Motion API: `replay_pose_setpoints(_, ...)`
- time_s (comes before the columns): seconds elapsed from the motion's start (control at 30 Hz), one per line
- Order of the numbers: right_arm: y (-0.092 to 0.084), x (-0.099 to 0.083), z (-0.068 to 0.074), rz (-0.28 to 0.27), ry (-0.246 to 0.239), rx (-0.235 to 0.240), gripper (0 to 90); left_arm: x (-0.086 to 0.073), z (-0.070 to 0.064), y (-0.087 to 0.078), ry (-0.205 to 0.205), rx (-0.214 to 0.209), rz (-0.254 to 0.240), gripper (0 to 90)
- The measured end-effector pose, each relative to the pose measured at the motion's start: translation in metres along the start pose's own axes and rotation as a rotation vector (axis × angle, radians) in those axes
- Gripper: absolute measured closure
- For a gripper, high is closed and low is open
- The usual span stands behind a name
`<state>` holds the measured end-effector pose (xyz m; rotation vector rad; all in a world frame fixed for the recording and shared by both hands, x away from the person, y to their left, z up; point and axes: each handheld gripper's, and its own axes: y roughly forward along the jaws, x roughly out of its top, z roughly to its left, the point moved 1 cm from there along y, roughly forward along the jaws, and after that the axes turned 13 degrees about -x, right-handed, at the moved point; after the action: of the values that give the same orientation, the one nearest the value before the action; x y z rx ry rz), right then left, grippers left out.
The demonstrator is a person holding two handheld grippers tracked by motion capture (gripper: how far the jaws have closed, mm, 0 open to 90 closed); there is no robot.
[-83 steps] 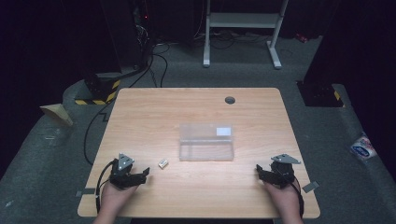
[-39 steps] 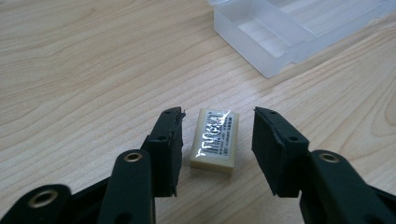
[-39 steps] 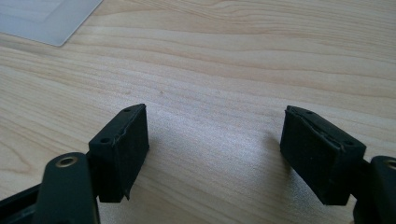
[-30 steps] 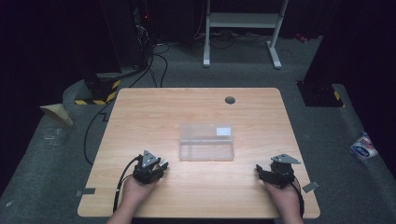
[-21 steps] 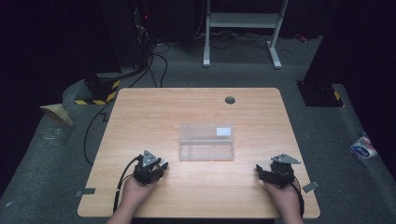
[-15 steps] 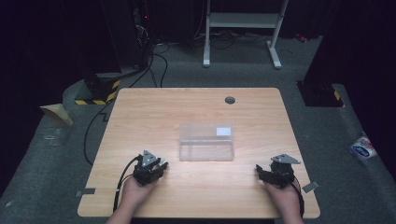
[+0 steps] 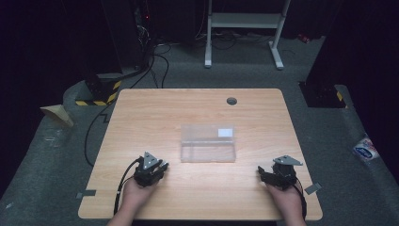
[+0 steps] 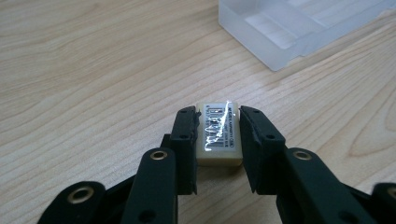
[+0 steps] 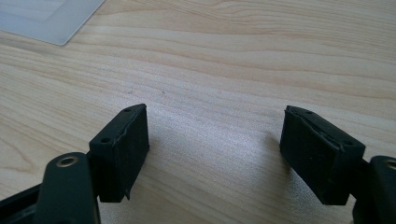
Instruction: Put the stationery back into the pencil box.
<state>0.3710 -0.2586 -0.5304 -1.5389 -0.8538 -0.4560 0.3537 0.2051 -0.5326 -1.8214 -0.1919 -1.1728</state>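
1. At the near left of a wooden table (image 7: pixel 197 101), the left gripper (image 8: pixel 217 140) has just closed its black jaws on a small white eraser (image 8: pixel 218 133) with a barcode label, both pads pressed against its sides while it lies flat on the wood.
2. A clear plastic box (image 7: pixel 208 142) sits at the table's centre, just beyond and to the right of the held eraser; its frosted corner (image 8: pixel 285 28) looms ahead of the jaws, with bare wood between.
3. The right gripper (image 9: pixel 215 149) rests at the near right edge, jaws wide apart over bare wood with nothing between them, well clear of the box.
4. A dark round grommet (image 7: pixel 231 100) marks the far side; cables trail over the grey floor beyond.
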Motion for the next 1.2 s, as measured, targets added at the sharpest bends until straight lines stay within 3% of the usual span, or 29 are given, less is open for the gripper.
replay_pose_setpoints(0.27,0.0,0.0,0.0,0.0,0.0,0.0,23.5,0.001,-0.003,-0.004,-0.006,-0.015,-0.035,67.6)
replay_pose_setpoints(0.7,0.0,0.0,0.0,0.001,0.0,0.0,23.5,0.016,-0.006,-0.015,-0.028,-0.025,-0.102,67.6)
replay_pose_setpoints(1.0,0.0,0.0,0.0,0.0,-0.001,0.001,23.6,0.025,-0.016,-0.008,-0.055,-0.047,-0.139,67.6)
replay_pose_setpoints(1.2,0.0,0.0,0.0,-0.001,-0.002,0.001,23.6,0.033,-0.021,-0.002,-0.035,-0.057,-0.14,67.6)
